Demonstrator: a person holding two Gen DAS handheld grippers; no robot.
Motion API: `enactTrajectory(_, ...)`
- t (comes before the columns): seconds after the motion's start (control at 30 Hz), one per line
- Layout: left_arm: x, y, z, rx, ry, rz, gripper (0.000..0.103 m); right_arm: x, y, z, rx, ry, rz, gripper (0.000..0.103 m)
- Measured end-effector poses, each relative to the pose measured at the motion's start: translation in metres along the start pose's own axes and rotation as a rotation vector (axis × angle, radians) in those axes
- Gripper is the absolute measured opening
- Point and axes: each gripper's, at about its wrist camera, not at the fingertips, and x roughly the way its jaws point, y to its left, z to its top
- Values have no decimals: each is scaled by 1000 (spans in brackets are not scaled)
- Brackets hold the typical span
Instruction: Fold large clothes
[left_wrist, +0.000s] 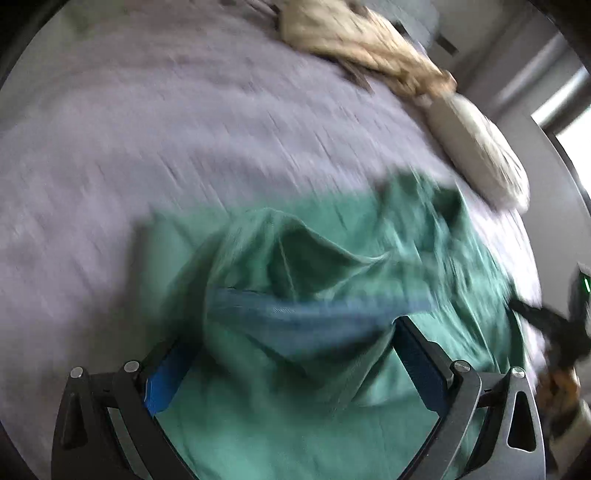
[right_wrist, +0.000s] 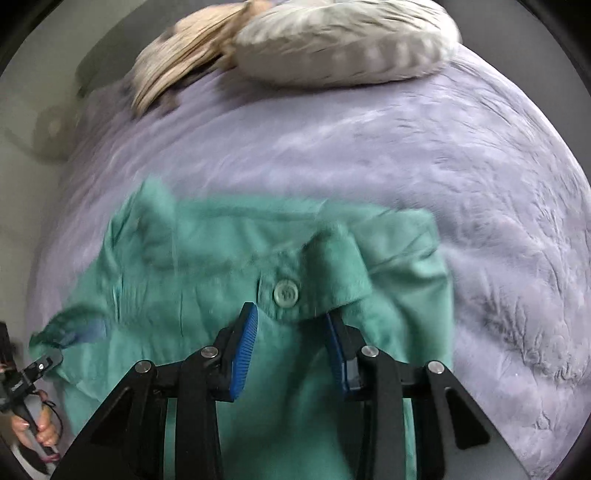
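A green button-up shirt (left_wrist: 332, 406) lies rumpled on the lilac bed cover (left_wrist: 184, 147). My left gripper (left_wrist: 288, 332) stands wide open over it. A raised fold of the cloth sits between the blue pads (left_wrist: 421, 365) and drapes over the left one. In the right wrist view the shirt (right_wrist: 184, 277) spreads flat, its pale button (right_wrist: 285, 292) just beyond my right gripper (right_wrist: 291, 314). That gripper's jaws are partly apart, and a flap of the shirt covers the right fingertip. The left gripper (right_wrist: 44, 363) shows at the shirt's left edge.
A grey-white pillow (right_wrist: 343, 40) and a beige garment (right_wrist: 177, 55) lie at the far side of the bed (right_wrist: 443, 166). A person's hand (right_wrist: 40, 432) holds the left gripper's handle. The blurred right gripper (left_wrist: 554, 321) sits at the right edge, with a bright window (left_wrist: 576, 147) behind.
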Motion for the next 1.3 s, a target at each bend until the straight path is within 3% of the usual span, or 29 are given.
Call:
enactTrajectory(0.1,-16,6,24,28,-100,135,101,-10,-13,6,72,-28,23,40)
enactTrajectory(0.17,-26,8,31,58,-134,175,101,-23,-17,5,85,-57,25,42)
enactTrajectory(0.2,-26,9,32,73,-128,182,101,-27,-18,5,84,-63,25,44)
enactTrajectory(0.27,-17,8,29,116,-83,198,101,-43,-19,1,59,-98,-12,68)
enactTrajectory(0.3,-10,8,28,141,-57,205,101,-47,-19,1,49,-115,-33,71)
enactTrajectory(0.37,7,8,25,172,-4,211,101,-57,-21,-1,24,-150,-66,72)
enactTrajectory(0.5,43,4,20,163,69,181,99,-40,-26,6,-3,-75,-98,73)
enactTrajectory(0.53,46,2,19,165,61,182,96,-32,-28,6,-9,-56,-94,73)
enactTrajectory(0.63,46,-11,18,192,26,215,70,-5,-32,6,-22,16,-125,73)
enactTrajectory(0.7,42,-20,16,249,4,278,22,4,-34,4,-14,33,-133,64)
enactTrajectory(0.73,35,-22,15,254,-3,277,21,3,-31,3,-23,26,-118,27)
enactTrajectory(0.77,27,-21,14,252,-21,263,19,-2,-23,1,-43,19,-97,11)
enactTrajectory(0.83,4,-21,15,244,-72,245,18,-21,0,-4,-135,-52,-163,8)
enactTrajectory(1.0,-34,-18,28,182,-164,176,18,-78,27,5,-242,-226,-126,8)
enactTrajectory(1.13,-13,-18,37,158,-175,218,18,-61,17,28,-198,-217,-133,8)
enactTrajectory(1.23,30,-10,33,135,-85,255,19,-22,7,26,-166,-135,-154,9)
enactTrajectory(1.3,50,-10,25,153,-70,307,30,3,-1,22,-129,-80,-152,13)
